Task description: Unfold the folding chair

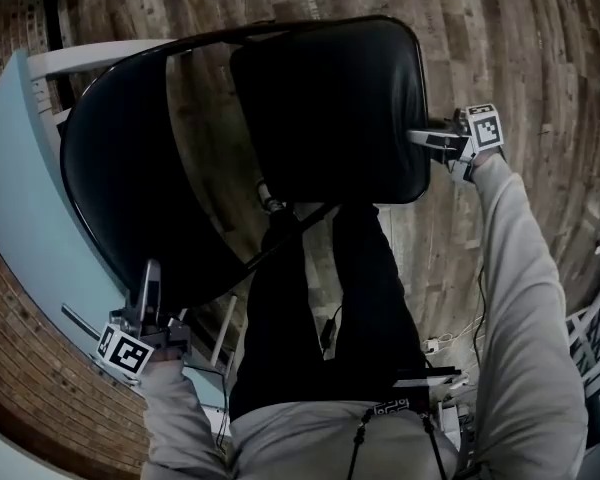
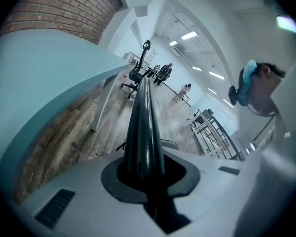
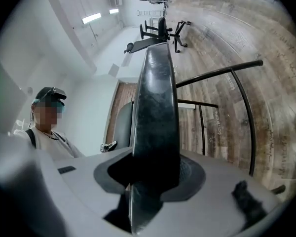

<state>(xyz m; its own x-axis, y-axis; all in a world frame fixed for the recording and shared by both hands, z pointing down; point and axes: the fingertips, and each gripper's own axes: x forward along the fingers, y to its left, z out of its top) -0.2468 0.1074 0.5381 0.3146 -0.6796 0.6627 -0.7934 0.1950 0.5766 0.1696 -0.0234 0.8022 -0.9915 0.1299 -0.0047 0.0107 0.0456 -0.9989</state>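
Observation:
The black folding chair (image 1: 330, 108) is held off the wooden floor in front of me, its padded seat panel at the middle and its curved back (image 1: 110, 188) at the left. My left gripper (image 1: 150, 308) at the lower left is shut on the frame's black tube (image 2: 145, 127), which runs away between its jaws in the left gripper view. At the right, my right gripper (image 1: 430, 140) is shut on the edge of the seat panel (image 3: 155, 107). Thin black leg tubes (image 3: 237, 93) show beyond that edge.
A pale blue panel (image 1: 20, 188) and a brick wall (image 1: 40, 398) stand close at the left. My legs in black trousers (image 1: 320, 308) are right under the chair. A white rack (image 1: 595, 328) and floor cables (image 1: 450, 340) lie at the right. Office chairs (image 2: 138, 73) stand far off.

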